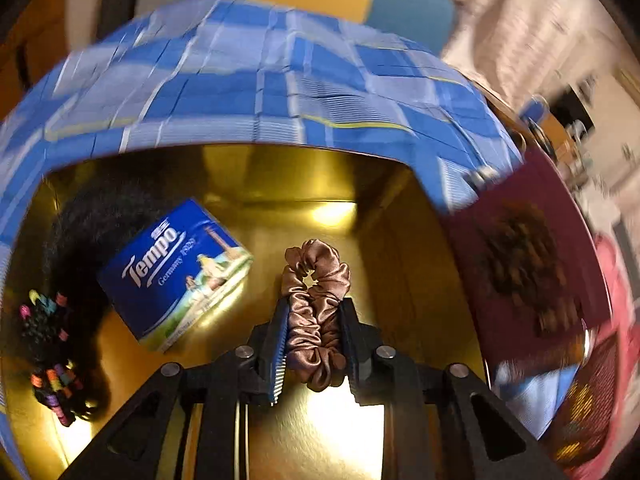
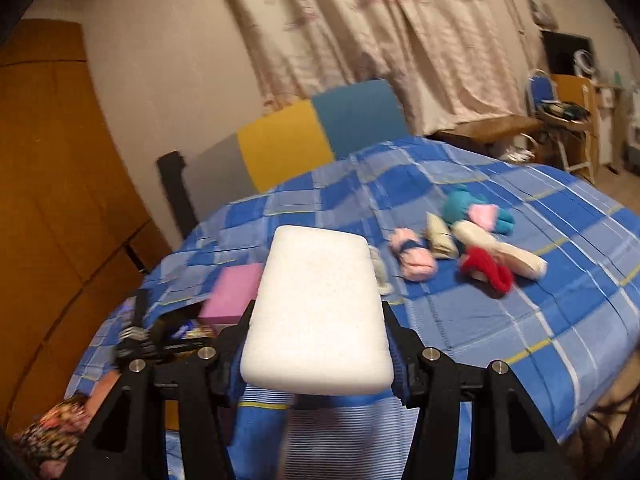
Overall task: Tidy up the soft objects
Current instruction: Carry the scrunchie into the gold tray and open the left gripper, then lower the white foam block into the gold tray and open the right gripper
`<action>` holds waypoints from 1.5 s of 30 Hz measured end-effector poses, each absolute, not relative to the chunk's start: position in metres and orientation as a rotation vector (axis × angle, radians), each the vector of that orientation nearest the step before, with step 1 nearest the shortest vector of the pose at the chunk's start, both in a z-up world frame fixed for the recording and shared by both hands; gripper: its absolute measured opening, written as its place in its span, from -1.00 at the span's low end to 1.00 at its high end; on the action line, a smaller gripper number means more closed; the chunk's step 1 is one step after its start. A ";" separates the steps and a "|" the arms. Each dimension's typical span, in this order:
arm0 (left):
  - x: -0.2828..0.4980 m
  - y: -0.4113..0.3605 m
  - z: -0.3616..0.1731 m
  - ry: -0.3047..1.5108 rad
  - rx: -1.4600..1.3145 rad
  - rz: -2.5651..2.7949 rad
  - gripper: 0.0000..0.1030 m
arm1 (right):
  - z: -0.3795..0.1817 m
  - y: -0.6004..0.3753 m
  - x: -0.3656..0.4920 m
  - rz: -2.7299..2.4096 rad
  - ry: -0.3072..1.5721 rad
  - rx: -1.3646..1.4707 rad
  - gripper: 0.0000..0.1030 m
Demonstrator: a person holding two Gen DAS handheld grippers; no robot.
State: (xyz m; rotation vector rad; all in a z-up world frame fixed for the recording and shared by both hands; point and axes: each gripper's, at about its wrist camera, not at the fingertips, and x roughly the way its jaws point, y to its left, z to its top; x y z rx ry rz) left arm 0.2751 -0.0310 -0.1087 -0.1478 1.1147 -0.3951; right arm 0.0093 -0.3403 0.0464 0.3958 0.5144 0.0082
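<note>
The left gripper is clenched on a brown satin scrunchie, held between its jaws over the gold-lined tin box, with a blue Tempo tissue pack lying left of the jaws. This looks like the drop-in step: next, lower and release the scrunchie. The right gripper grips a white rectangular foam sponge above the blue plaid bedspread, with a pile of coloured yarn bundles ahead to the right, probably queued for the box.

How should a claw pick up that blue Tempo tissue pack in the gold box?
Probably from above, through the gold box's open top. The Tempo tissue pack lies tilted with its broad printed face up, so pinch across its two long side edges near the middle. The black hair ties lie near its left end, so avoid gripping there.
</note>
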 end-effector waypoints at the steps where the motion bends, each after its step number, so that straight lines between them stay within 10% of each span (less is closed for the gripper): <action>1: 0.280 -0.028 -0.108 1.101 -0.175 -0.385 -0.22 | 0.049 -0.330 0.013 0.031 0.515 0.379 0.09; 45: 0.171 0.116 -0.069 0.869 -0.476 -0.126 -0.07 | -0.048 -0.099 0.252 0.018 0.980 0.078 0.31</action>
